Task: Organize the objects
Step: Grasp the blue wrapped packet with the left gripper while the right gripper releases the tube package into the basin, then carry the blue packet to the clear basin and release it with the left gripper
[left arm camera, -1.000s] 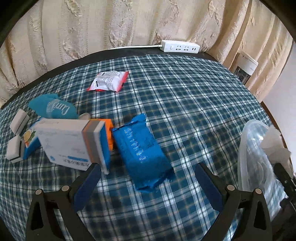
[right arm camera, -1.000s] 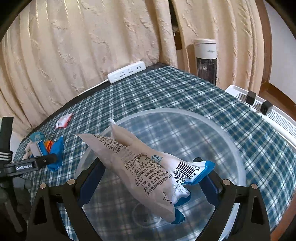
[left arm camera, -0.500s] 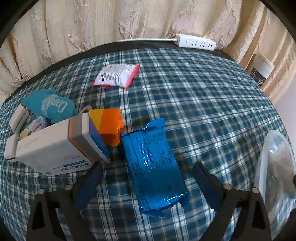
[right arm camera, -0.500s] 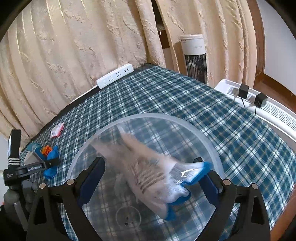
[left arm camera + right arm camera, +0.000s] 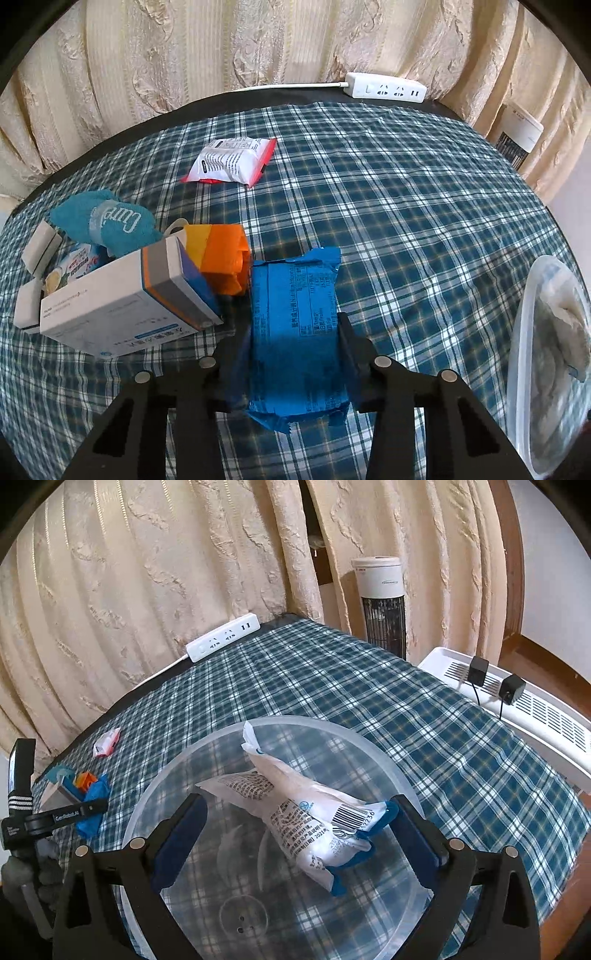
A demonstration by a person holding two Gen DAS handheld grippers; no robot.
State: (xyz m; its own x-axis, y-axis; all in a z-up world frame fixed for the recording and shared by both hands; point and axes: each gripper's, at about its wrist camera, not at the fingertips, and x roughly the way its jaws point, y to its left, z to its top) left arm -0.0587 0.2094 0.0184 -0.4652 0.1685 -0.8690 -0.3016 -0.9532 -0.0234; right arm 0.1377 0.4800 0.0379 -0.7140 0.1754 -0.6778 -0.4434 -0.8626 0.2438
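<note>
A blue foil packet [image 5: 295, 288] lies on the plaid tablecloth. My left gripper [image 5: 294, 328] is closing on it: both pads press against its long sides. The same blue packet [image 5: 94, 797] shows far left in the right wrist view. My right gripper [image 5: 295, 801] stands open over a clear plastic bowl [image 5: 369, 746]. A white packet with a barcode [image 5: 288, 812] lies slanted inside the bowl, free of the fingers. The bowl [image 5: 524, 332] also sits at the right edge of the left wrist view.
Left of the blue packet are a white box [image 5: 122, 310], an orange block [image 5: 225, 258] and a teal cloth [image 5: 107, 221]. A red-and-white snack packet [image 5: 232, 160] lies further back. A power strip [image 5: 386, 88] is by the curtain, a white radiator [image 5: 535, 716] beyond the table's right edge.
My left gripper's jaws came together from wide apart onto the blue packet's sides. The white packet dropped lower and settled in the bowl under the open right gripper.
</note>
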